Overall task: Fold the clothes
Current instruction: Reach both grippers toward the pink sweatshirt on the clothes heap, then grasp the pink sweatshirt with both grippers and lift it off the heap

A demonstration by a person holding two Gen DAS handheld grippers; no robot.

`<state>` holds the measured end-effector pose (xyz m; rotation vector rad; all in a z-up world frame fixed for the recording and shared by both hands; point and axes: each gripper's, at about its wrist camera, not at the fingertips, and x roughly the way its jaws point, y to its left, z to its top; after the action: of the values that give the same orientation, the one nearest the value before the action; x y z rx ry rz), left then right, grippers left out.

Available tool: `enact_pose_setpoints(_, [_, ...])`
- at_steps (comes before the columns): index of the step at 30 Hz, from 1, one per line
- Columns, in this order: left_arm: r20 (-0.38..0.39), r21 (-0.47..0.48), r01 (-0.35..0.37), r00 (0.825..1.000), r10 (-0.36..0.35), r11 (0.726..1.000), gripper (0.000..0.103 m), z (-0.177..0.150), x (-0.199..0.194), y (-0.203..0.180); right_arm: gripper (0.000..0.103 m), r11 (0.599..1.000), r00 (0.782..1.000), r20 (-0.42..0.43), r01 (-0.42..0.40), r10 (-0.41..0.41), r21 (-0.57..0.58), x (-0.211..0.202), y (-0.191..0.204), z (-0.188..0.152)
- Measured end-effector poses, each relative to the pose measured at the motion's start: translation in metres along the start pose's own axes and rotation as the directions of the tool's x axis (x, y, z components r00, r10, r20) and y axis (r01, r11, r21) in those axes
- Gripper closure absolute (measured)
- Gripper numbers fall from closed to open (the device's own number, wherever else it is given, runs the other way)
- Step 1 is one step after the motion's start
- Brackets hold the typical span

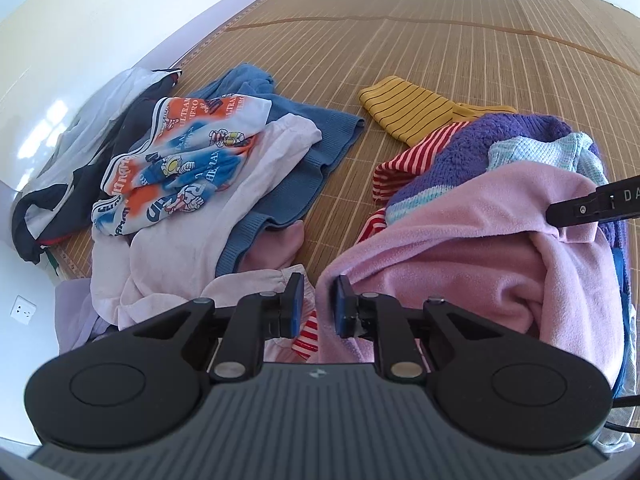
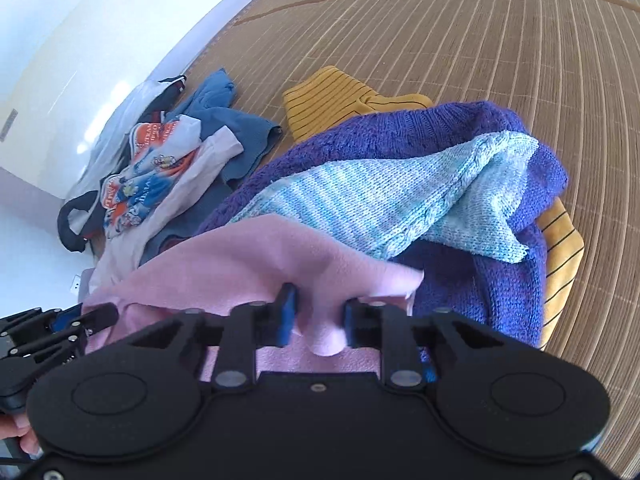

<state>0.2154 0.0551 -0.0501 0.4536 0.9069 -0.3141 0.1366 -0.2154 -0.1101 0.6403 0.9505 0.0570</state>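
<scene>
Right gripper [image 2: 316, 316] pinching a fold of soft pink fleece garment [image 2: 240, 264] atop purple knit sweater [image 2: 400, 128]; left gripper [image 1: 318, 304] slightly spread, holding nothing, over woven bamboo mat [image 1: 440, 40].

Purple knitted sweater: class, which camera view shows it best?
The right wrist view: the purple sweater fills the middle, its knit and pale blue panel clear. The left wrist view shows only a smaller part behind the pink fleece.
</scene>
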Motion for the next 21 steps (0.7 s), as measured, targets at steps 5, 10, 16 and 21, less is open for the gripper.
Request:
enact_pose_setpoints(5, [0.033, 0.01, 0.011, 0.999, -0.011, 1.0, 0.095, -0.001, -0.021, -0.01, 0.097, 0.996, 0.991, 0.13, 0.05, -0.039, -0.08, -0.046, 0.011, -0.006])
enact_pose_setpoints(10, [0.102, 0.061, 0.013, 0.995, -0.019, 0.998, 0.095, 0.006, -0.064, -0.031, 0.097, 0.998, 0.959, 0.282, 0.036, -0.022, -0.044, -0.117, 0.008, -0.014])
enact_pose_setpoints(16, [0.192, 0.129, 0.013, 0.981, -0.038, 0.992, 0.096, 0.003, -0.129, -0.092, 0.097, 1.0, 0.939, 0.343, -0.017, 0.023, -0.021, -0.21, -0.023, -0.046])
enact_pose_setpoints(21, [0.249, 0.156, 0.037, 0.966, -0.075, 0.987, 0.096, -0.004, -0.186, -0.155, 0.097, 1.0, 0.916, 0.401, 0.008, 0.003, -0.025, -0.286, -0.056, -0.078])
